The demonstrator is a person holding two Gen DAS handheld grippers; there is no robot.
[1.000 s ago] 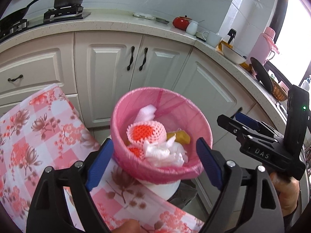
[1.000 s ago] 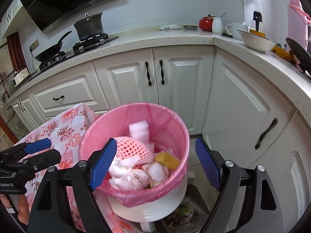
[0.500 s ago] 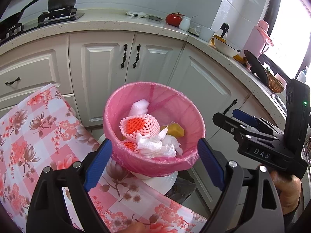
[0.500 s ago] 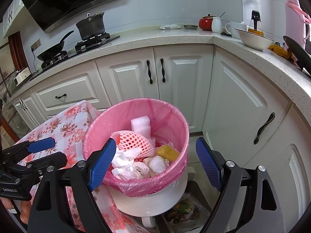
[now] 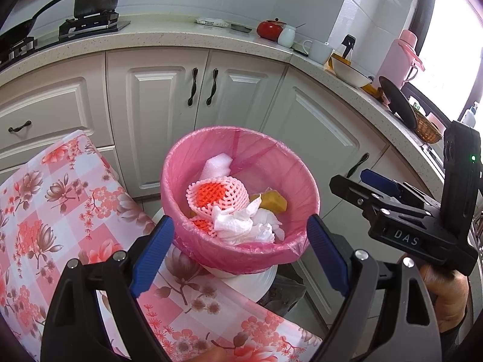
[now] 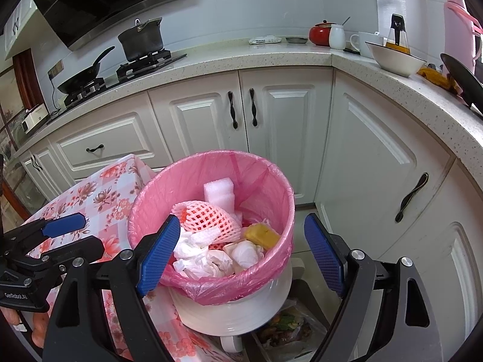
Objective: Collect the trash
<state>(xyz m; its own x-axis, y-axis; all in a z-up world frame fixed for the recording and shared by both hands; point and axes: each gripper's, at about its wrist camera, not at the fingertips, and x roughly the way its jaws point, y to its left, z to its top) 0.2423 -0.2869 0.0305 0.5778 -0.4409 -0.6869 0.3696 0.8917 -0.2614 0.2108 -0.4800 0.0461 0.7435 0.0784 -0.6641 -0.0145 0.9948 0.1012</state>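
Left wrist view: trash bin (image 5: pixel 241 274), white, lined w/ pink bag (image 5: pixel 193 163), is seen at the corner of the floral tablecloth (image 5: pixel 45 211).
Bin contents: foam net (image 5: pixel 215 194), crumpled tissues (image 5: pixel 241 226), white foam block (image 5: pixel 217 166), yellow piece (image 5: pixel 273 200), all inside the bag.
Left gripper (image 5: pixel 240 252): jaws held wide, set either side of the bin's near rim; no pad is seen pressing, nothing is gripped.
Change, left view: vs a sec ago the bin is framed a bit lower and more central; jaw gap is about unchanged.
Right gripper, from left view: seen right of the bin, clear of it; jaw gap can't be judged from here.
Right wrist view: same bin (image 6: pixel 238 310) is seen from its other side, bag rim (image 6: pixel 211 163) folded over the edge; a 2nd bag of scraps (image 6: pixel 283 328) lies on the floor just below the bin.
Right gripper (image 6: pixel 241 253): jaws spread wide, bin's near rim between them, no contact seen, nothing held.
Left gripper, from right view (image 6: pixel 69 233): left of the bin, over the tablecloth.
Change, right view: framing is nearly identical to a sec ago; contents unmoved.
Meaning for task: trash looks already collected in the bag; judged as a pause before the bag rim is taken for lifting or tying. Thin film could tear or slip if pinched badly.
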